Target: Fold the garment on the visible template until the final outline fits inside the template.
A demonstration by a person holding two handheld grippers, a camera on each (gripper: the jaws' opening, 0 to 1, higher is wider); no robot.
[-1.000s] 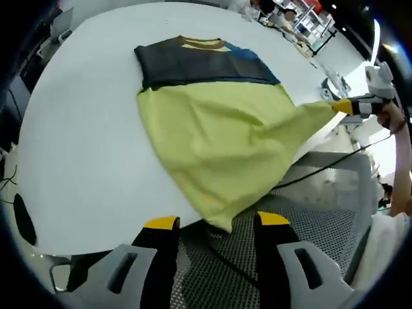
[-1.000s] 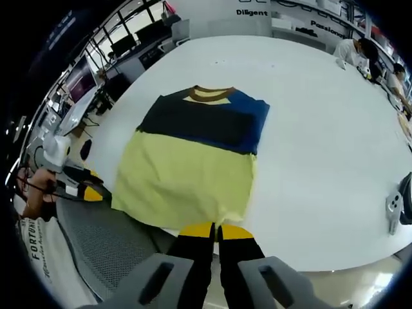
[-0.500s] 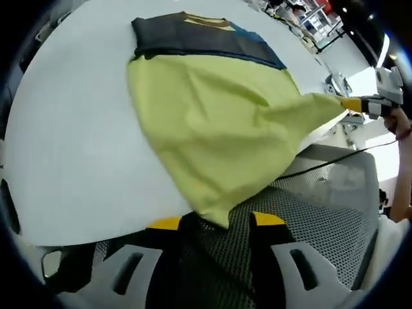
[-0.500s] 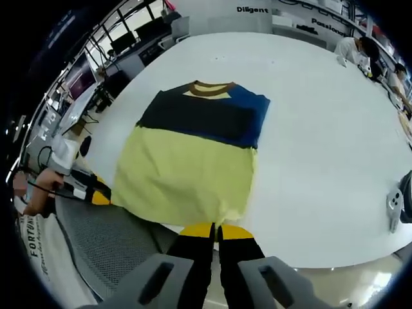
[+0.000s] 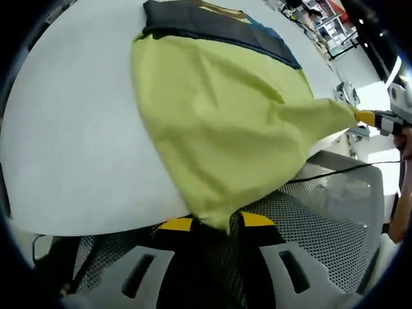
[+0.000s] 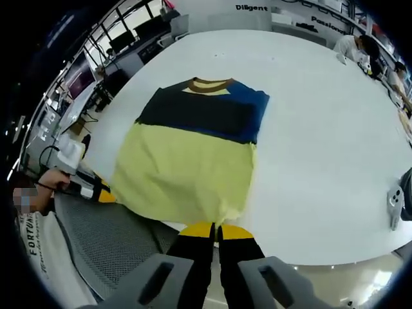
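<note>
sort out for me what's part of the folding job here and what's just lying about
Part of the job:
- garment, yellow lower half, dark top, on the white table
- left gripper, shut on one hem corner
- right gripper, shut on the other hem corner

Just lying about:
- grey metal piece near the table edge
- mesh chair below the hem

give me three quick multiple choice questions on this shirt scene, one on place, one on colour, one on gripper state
1. Where does the shirt hem lie?
A. at the table edge nearest the grippers
B. at the far edge
C. on the floor

2. What colour is the shirt's lower half?
A. red
B. yellow-green
C. white

3. How is the right gripper?
A. wide open
B. shut on the shirt's hem
C. holding a cable

Answers: 1 A, the hem hangs over the near edge above a mesh chair. 2 B, yellow-green below a dark band. 3 B, its yellow tips meet on the hem corner.
</note>
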